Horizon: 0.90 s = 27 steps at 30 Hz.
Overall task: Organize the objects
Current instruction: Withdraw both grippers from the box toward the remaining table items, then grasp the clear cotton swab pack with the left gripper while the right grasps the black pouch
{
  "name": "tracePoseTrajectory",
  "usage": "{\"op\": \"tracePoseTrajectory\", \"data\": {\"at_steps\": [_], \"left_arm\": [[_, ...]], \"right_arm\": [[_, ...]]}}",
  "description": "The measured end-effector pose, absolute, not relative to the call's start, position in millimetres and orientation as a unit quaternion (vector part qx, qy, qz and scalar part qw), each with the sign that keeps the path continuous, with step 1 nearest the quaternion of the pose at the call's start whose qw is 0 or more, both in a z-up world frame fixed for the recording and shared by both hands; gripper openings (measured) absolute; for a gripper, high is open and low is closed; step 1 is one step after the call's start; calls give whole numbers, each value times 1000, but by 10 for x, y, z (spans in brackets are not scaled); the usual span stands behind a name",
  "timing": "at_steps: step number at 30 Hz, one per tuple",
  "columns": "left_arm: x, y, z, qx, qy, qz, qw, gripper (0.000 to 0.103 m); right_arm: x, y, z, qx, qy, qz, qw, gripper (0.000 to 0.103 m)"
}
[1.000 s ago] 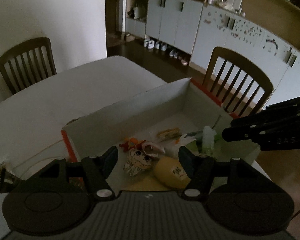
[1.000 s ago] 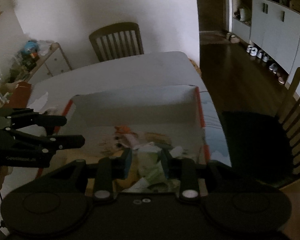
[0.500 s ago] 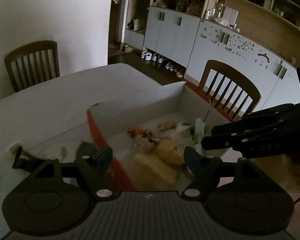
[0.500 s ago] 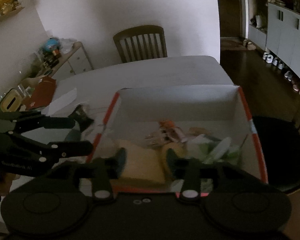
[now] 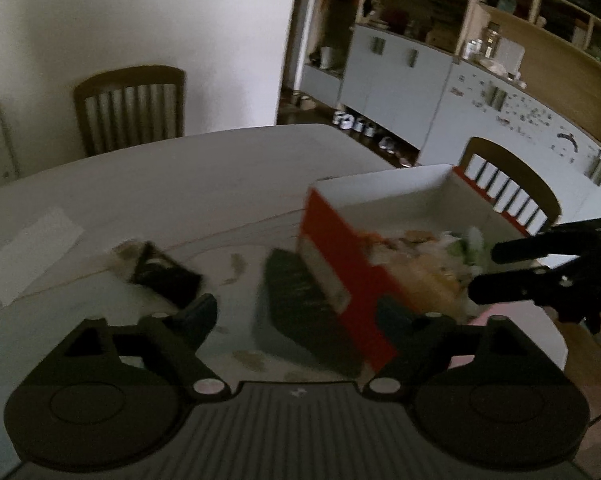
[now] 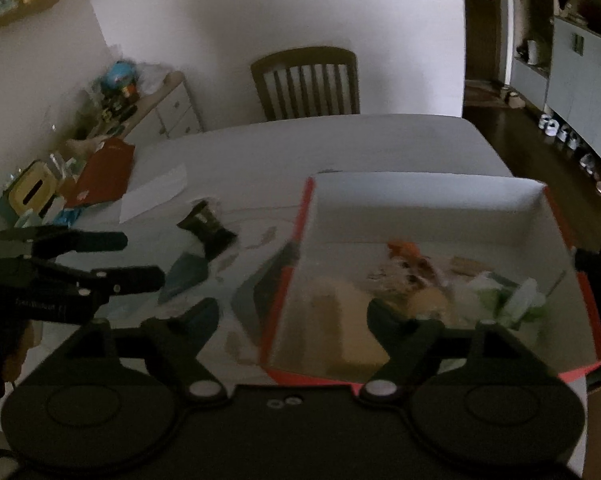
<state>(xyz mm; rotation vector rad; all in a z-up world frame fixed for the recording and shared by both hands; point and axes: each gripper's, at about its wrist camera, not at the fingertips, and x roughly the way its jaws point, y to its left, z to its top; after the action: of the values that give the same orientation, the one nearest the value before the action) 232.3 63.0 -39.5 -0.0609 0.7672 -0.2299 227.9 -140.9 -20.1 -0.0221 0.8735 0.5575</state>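
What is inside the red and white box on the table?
The box holds a blurred jumble: something orange, a yellowish round thing, a tan flat piece, pale green and white bits. Whatever lies beneath them is covered.

White table [image 6: 340, 144] carries a red-edged box [image 6: 420, 200], a dark packet [image 6: 206, 224] and white paper [image 6: 154, 192]

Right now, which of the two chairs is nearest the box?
The cabinet-side chair, just behind the red-edged box; the other chair stands at the table's far end by the white wall.
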Motion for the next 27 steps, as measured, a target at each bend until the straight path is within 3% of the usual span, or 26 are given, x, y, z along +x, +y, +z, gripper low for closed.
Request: {"op": "tracePoseTrajectory", "data": {"at_steps": [6, 27], "left_arm": [[2323, 1018, -473, -39, 372, -80, 924, 103], [3458, 1954, -844, -86, 428, 27, 899, 103]], "right_arm": [[2299, -1000, -197, -40, 412, 280, 867, 91], [2798, 222, -732, -173, 428, 311, 831, 91]]}}
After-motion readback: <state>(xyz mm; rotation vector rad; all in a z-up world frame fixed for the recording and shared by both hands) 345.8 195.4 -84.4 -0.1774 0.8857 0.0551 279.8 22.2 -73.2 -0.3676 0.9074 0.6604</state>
